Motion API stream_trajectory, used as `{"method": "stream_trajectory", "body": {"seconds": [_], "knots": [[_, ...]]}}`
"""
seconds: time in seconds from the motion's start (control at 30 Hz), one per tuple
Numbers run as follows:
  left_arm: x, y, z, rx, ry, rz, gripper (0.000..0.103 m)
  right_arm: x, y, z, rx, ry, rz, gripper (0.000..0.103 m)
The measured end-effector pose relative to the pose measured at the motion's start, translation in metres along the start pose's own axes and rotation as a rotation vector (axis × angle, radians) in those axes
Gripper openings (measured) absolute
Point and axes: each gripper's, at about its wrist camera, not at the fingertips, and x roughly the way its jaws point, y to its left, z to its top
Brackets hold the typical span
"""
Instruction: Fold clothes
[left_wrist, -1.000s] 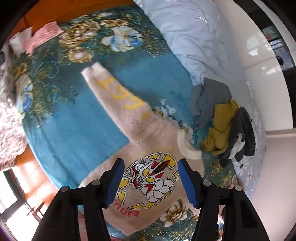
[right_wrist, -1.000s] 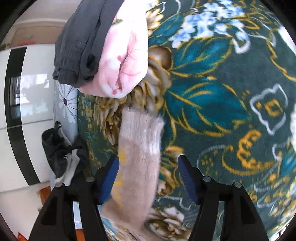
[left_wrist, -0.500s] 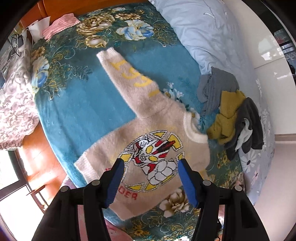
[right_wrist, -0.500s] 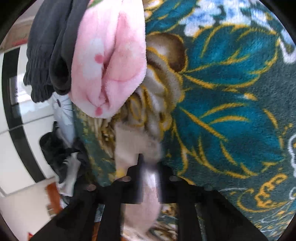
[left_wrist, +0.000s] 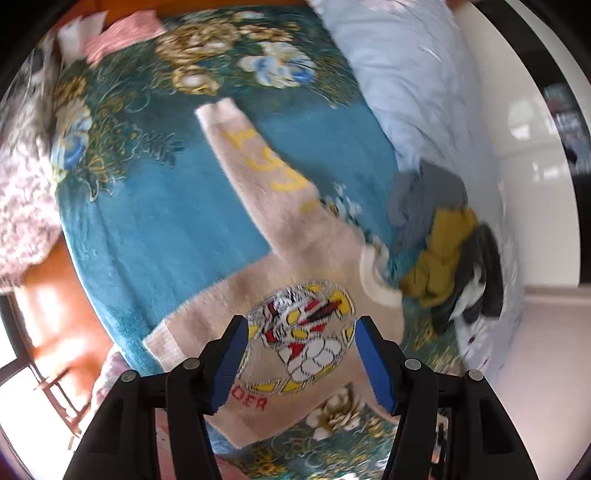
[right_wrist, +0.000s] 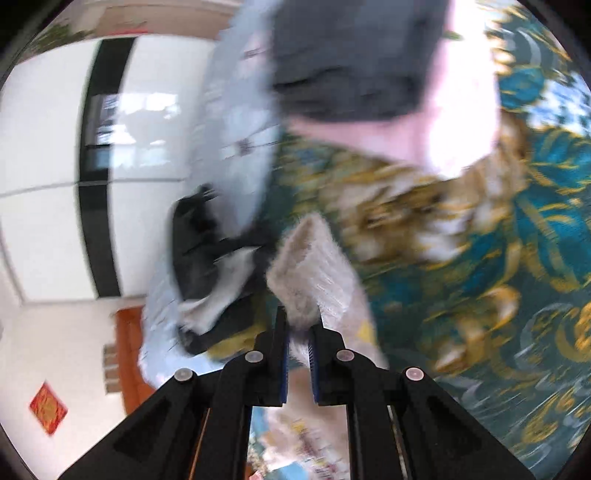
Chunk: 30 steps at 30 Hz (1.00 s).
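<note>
A beige fuzzy sweater (left_wrist: 295, 280) with a red, yellow and white chest print lies flat on the teal floral blanket (left_wrist: 155, 221), one sleeve stretched toward the far left. My left gripper (left_wrist: 299, 354) is open and empty, hovering above the print. In the right wrist view my right gripper (right_wrist: 298, 354) is shut on the cuff end of the sweater's other sleeve (right_wrist: 314, 269), lifted off the blanket. The view is motion-blurred.
A heap of grey, mustard and black clothes (left_wrist: 443, 243) lies right of the sweater beside a pale blue duvet (left_wrist: 413, 81). A pink and a dark grey garment (right_wrist: 369, 66) lie beyond the right gripper. White wardrobe doors (right_wrist: 44, 166) stand past the bed edge.
My right gripper closed on the sleeve cuff and has lifted and swung it left. My left gripper stayed open above the print, drifting slightly.
</note>
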Motion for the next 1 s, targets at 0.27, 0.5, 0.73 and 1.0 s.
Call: {"method": "stream_trajectory", "body": {"seconds": [0.27, 0.5, 0.73, 1.0], "knots": [[0.000, 0.077, 0.114, -0.130, -0.019, -0.093, 0.064, 0.017, 0.137, -0.111, -0.221, 0.043, 0.087, 0.009], [0.019, 0.126, 0.197, -0.173, 0.023, -0.112, 0.064, 0.089, 0.196, -0.224, -0.322, 0.163, -0.015, 0.009], [0.056, 0.171, 0.224, -0.280, 0.098, -0.102, 0.065, 0.197, 0.196, -0.307, -0.403, 0.384, -0.249, 0.009], [0.086, 0.198, 0.245, -0.354, 0.103, -0.035, 0.065, 0.278, 0.182, -0.348, -0.504, 0.497, -0.498, 0.009]]}}
